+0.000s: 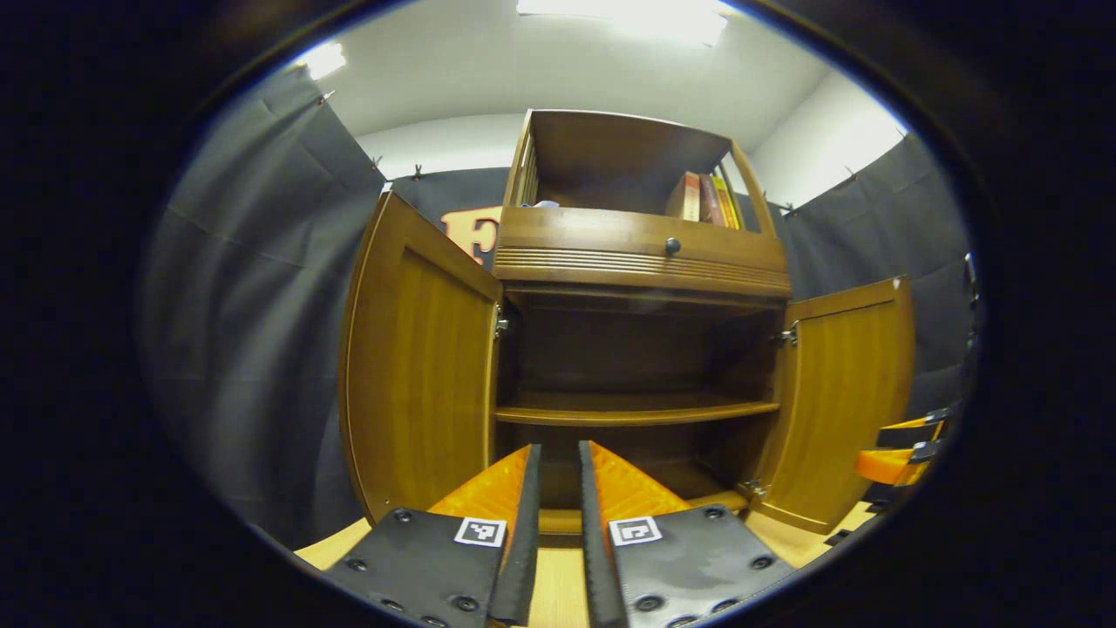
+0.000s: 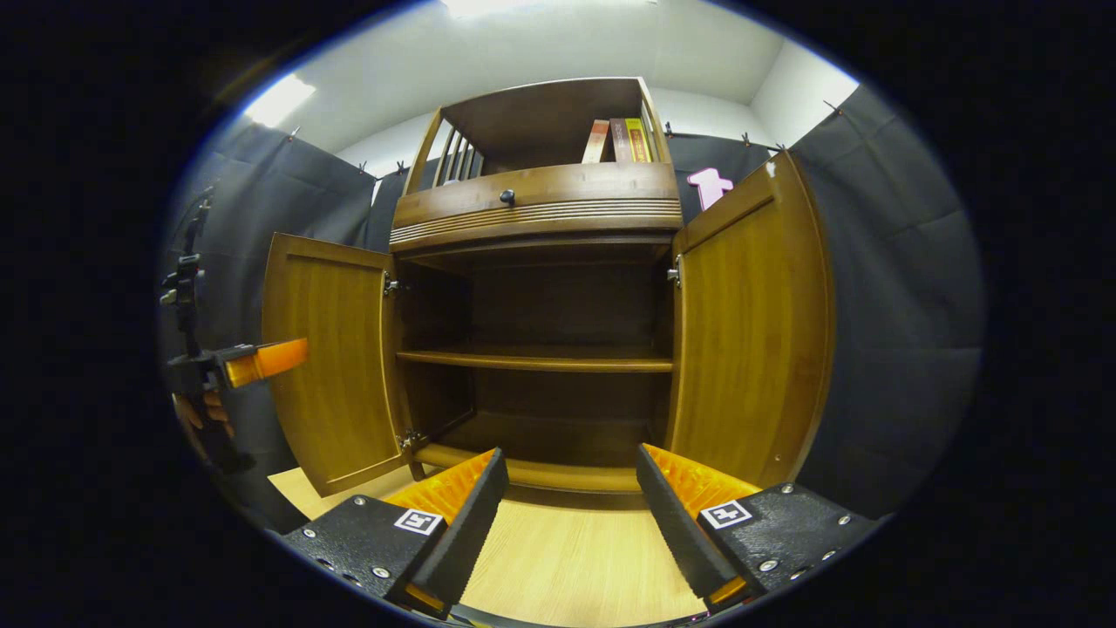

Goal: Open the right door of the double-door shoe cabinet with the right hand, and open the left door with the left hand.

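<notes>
Fingers (image 2: 663,515) apart, free; cabinet (image 2: 540,349) doors open, books (image 2: 617,139) up top.

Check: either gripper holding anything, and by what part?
Nothing held. Left gripper fingers nearly together, right gripper open; both empty, clear of the brown wooden cabinet's open doors.

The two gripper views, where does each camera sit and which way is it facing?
Left gripper view: rides on the left claw, low before the brown wooden shoe cabinet, looking up into it; its own two fingers stand close together, and the other claw shows at the right edge.
Right gripper view: rides on the right claw, facing the cabinet squarely; fingers apart; the other claw and a hand show at left.
Shared: both open doors, the inner shelf, the upright books on top.
</notes>
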Tool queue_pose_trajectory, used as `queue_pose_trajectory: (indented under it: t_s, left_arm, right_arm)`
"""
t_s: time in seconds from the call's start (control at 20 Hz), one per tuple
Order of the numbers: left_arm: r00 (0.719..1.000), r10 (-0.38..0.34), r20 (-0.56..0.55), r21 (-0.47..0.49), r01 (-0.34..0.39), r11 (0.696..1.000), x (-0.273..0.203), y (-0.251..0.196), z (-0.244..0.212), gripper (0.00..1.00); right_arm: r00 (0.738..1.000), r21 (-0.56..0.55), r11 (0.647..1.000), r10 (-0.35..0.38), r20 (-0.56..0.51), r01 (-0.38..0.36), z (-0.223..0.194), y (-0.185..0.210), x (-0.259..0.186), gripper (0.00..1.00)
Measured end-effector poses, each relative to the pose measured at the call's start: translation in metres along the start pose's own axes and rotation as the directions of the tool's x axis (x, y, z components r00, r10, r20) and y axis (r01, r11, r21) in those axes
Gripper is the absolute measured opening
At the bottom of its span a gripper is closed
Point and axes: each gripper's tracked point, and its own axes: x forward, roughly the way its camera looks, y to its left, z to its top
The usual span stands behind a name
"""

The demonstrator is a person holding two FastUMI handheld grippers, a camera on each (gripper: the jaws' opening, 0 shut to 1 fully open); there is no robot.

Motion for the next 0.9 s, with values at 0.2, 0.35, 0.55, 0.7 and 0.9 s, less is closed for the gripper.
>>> queue_pose_trajectory:
  t_s: [0.2, 0.35, 0.55, 0.7, 0.9]
  left_arm:
    - [1.0, -0.029, 0.005, 0.007, 0.029, 1.0, 0.013, -0.037, -0.012, 0.72]
    - [0.999, -0.045, 0.024, 0.015, 0.045, 0.999, 0.011, -0.055, -0.013, 1.0]
    - [0.999, -0.021, 0.043, -0.051, 0.024, 0.998, 0.01, -0.062, -0.008, 0.99]
    - [0.999, 0.005, 0.035, -0.08, -0.002, 0.997, 0.011, -0.059, -0.011, 0.99]
    - [0.999, 0.022, 0.026, -0.057, -0.021, 0.998, 0.01, -0.05, -0.012, 0.94]
  right_arm:
    - [0.999, -0.012, 0.999, -0.033, 0.01, 0.034, -0.002, -0.009, -0.011, 0.92]
    - [0.999, -0.007, 0.999, -0.038, 0.011, 0.038, -0.002, -0.011, -0.015, 0.92]
    - [0.999, 0.011, 0.999, -0.035, 0.022, 0.035, 0.003, -0.013, -0.014, 0.92]
    - [0.999, 0.016, 1.0, -0.026, 0.021, 0.025, 0.0, -0.012, -0.015, 0.92]
    - [1.0, 0.017, 1.0, -0.017, 0.011, 0.017, -0.004, -0.012, -0.014, 0.92]
